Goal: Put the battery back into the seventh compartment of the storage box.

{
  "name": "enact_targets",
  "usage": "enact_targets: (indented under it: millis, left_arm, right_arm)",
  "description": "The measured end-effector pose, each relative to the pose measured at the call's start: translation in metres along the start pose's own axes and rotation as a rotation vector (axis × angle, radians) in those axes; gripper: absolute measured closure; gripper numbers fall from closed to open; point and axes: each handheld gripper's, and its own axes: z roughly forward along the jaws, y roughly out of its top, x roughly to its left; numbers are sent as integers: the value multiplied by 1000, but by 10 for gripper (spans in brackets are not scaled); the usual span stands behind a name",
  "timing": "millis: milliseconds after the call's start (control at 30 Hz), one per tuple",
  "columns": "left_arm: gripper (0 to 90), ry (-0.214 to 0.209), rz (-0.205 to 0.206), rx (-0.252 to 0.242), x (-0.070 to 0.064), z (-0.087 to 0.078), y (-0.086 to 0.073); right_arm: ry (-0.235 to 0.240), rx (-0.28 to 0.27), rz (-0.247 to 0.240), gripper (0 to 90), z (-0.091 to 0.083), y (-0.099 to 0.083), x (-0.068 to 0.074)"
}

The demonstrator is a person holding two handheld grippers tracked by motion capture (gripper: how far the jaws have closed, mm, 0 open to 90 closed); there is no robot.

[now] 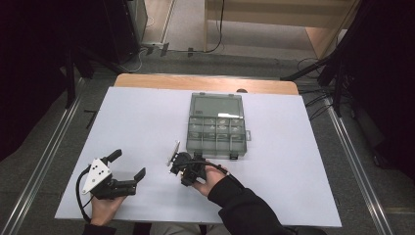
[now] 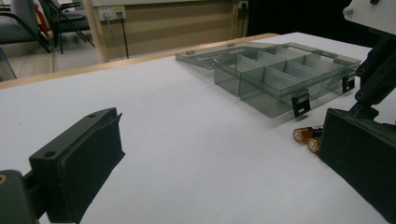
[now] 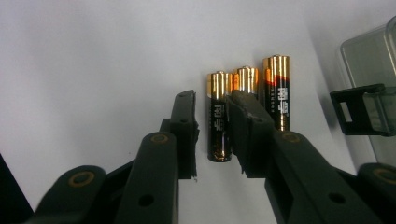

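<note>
- Right gripper (image 3: 211, 135) jaws parted, straddling the leftmost of three batteries (image 3: 219, 116) on the desk (image 1: 137, 122); the middle one is half hidden.
- Left gripper (image 1: 128, 169) wide open, empty, at 7 o'clock.
- Open box (image 1: 216, 125) at 12 o'clock; contents unclear.

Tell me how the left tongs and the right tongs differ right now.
The left tongs are spread wide over bare table, while the right tongs are narrowed around one battery without yet pinching it. The left tongs sit away from the organizer box; the right tongs are near its front latch. Both are black, hand-held and low over the white table.
</note>
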Motion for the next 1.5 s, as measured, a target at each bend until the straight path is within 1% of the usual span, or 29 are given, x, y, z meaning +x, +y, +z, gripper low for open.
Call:
enact_targets:
  millis: [33,100,167,200,233,267,300,333,400,500,533,600,633,667,700,733,800,833,867,900,967,1033,1100,1133,1167,1267,1300,1433,1500]
  left_arm:
    - [0,-1,2,1,0,0,0]
    - [0,-2,1,2,0,0,0]
    - [0,-3,1,2,0,0,0]
    - [0,-3,2,1,0,0,0]
    - [0,-3,3,0,0,0,0]
    - [0,-2,1,0,0,0,0]
    - [0,-3,0,0,0,0,0]
    - [0,-3,-1,0,0,0,0]
    - [0,-3,1,0,0,0,0]
    - [0,-6,-1,1,0,0,0]
    - [0,-7,-1,0,0,0,0]
    - [0,-7,-2,-2,-1,0,0]
    - [0,-8,-3,-2,-1,0,0]
    - [0,-8,-3,-2,-1,0,0]
    - [0,-7,-3,0,-1,0,0]
    - [0,-7,-3,0,-1,0,0]
    - [0,-7,-3,0,-1,0,0]
    - [0,-8,-5,0,-1,0,-1]
    - [0,-8,-5,0,-1,0,-1]
    - [0,-9,-5,-1,-1,0,-1]
    - [0,-10,-3,-1,-1,0,-1]
    - [0,-10,-3,2,-1,0,0]
    - [0,-12,-3,2,-1,1,0]
    - [0,-13,-4,2,-1,1,0]
    - [0,-13,-5,1,-1,1,0]
    - [0,-14,-6,1,-1,1,0]
    - [0,-14,-7,1,-1,0,0]
    - [0,-13,-15,-5,1,0,-1]
    - [0,-12,-20,-7,1,-1,-1]
  right_arm:
    - [-4,9,5,735,0,1,0]
    - [-12,11,-6,735,1,2,0]
    - [-42,34,-11,735,2,4,2]
    - [-58,44,-28,736,3,5,2]
    - [-66,51,-30,754,4,6,4]
    - [-56,59,-35,768,5,6,4]
    - [-31,85,-47,767,10,8,6]
    - [-31,85,-47,767,10,8,6]
    - [-55,77,-63,777,10,9,12]
    - [-52,76,-64,779,10,8,14]
    - [-57,80,-48,779,10,8,16]
    - [-61,80,-62,779,9,8,16]
    - [-62,72,-44,780,7,6,17]
    - [-62,72,-44,780,7,6,17]
    - [-54,52,-36,780,5,4,15]
    - [-44,48,-25,780,4,3,14]
    - [-43,37,-22,780,4,1,12]
    - [-32,20,2,780,2,-2,11]
    - [-32,20,2,780,2,-2,11]
    - [-25,-8,22,780,0,-6,7]
    - [-24,-21,31,780,-2,-8,6]
    - [-1,-69,70,780,-8,-14,0]
    - [-1,-78,76,780,-10,-16,-2]
    - [-3,-87,97,780,-13,-18,-4]
    - [9,-118,115,780,-18,-23,-9]
    - [12,-155,155,780,-27,-31,-16]
    - [12,-155,155,780,-27,-31,-16]
    - [4,-202,189,780,-37,-44,-26]
    - [1,-226,222,780,-42,-50,-32]
